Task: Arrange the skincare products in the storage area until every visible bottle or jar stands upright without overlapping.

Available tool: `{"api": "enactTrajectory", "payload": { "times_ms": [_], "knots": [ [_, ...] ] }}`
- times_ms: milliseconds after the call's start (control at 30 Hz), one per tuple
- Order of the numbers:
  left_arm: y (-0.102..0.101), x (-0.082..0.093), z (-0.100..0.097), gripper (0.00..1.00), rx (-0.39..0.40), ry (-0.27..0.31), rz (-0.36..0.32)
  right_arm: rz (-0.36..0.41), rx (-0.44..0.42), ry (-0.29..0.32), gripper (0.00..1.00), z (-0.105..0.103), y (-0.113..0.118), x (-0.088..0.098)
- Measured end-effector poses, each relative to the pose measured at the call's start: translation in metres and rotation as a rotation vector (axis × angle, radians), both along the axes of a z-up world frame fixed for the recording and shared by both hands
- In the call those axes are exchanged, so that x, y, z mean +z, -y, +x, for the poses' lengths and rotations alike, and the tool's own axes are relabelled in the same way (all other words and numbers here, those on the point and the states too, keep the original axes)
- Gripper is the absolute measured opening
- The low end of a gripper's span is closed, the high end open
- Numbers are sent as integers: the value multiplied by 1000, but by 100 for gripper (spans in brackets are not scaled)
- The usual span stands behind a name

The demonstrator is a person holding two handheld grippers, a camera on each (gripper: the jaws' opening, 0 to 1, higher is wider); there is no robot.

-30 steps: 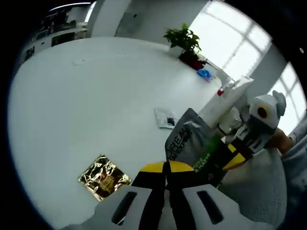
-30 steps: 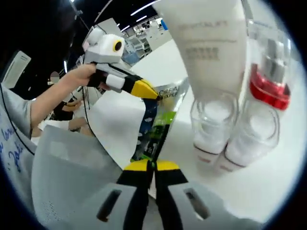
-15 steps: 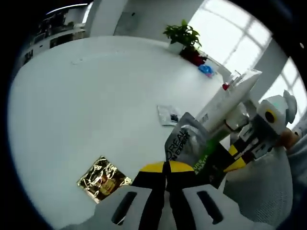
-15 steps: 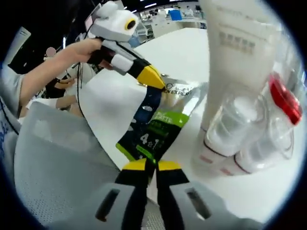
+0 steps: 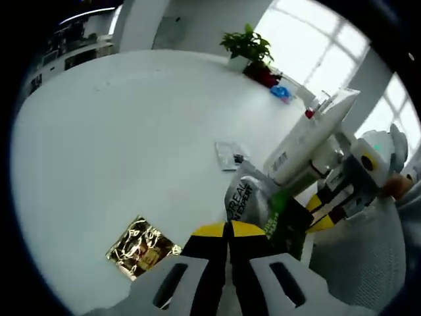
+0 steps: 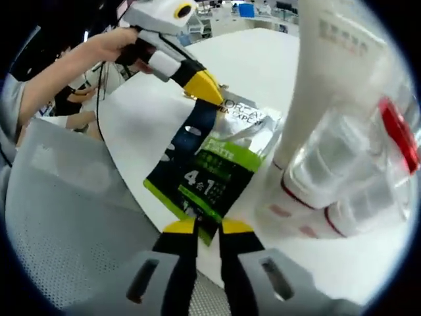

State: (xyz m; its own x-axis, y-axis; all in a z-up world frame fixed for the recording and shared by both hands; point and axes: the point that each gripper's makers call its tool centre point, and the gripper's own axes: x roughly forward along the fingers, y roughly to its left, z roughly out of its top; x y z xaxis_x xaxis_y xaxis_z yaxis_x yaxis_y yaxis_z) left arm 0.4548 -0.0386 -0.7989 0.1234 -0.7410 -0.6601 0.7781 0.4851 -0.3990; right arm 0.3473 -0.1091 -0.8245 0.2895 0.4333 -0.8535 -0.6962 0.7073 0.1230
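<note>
A silver, blue and green sachet pouch (image 6: 217, 161) hangs over the white table's edge. My left gripper (image 5: 228, 230) is shut on the pouch's (image 5: 253, 204) silver top corner. From the right gripper view, the left gripper (image 6: 209, 94) is held by a hand at that corner. My right gripper (image 6: 209, 228) stands slightly open, with the pouch's lower edge between its jaws. It enters the left gripper view from the right (image 5: 321, 214). A tall white tube (image 6: 329, 72) stands cap down beside clear bottles (image 6: 332, 171), one with a red cap (image 6: 398, 131).
A gold foil sachet (image 5: 141, 247) and a small pale sachet (image 5: 229, 157) lie flat on the white table (image 5: 118, 131). A potted plant (image 5: 247, 49) and a blue item (image 5: 279, 93) sit at the far edge. Grey mesh (image 6: 59, 224) spreads below the table edge.
The right gripper's jaws have parted a little at the pouch's lower edge. The pouch now hangs flatter and wider in the right gripper view. The left gripper keeps its hold.
</note>
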Motion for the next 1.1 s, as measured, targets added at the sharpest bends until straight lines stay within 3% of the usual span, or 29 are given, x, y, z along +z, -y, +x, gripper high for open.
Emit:
{"api": "enactTrajectory", "payload": {
  "times_ms": [167, 300, 467, 567, 767, 1100],
  "knots": [
    [-2, -3, 4, 0, 0, 6, 14, -97, 27, 43, 8, -1, 16, 4],
    [-2, -3, 5, 0, 1, 4, 13, -92, 29, 41, 10, -6, 18, 7],
    [0, -5, 9, 0, 11, 4, 12, -59, 36, 114, 11, 3, 2, 20],
    [0, -7, 12, 0, 32, -8, 16, -46, 63, 129, 13, 6, -13, 18],
    [1, -6, 16, 0, 44, -3, 4, -81, 134, 154, 17, 8, -33, 10],
    [-1, -9, 27, 0, 61, 5, -5, -139, 181, 184, 22, 18, -40, 3]
  ]
}}
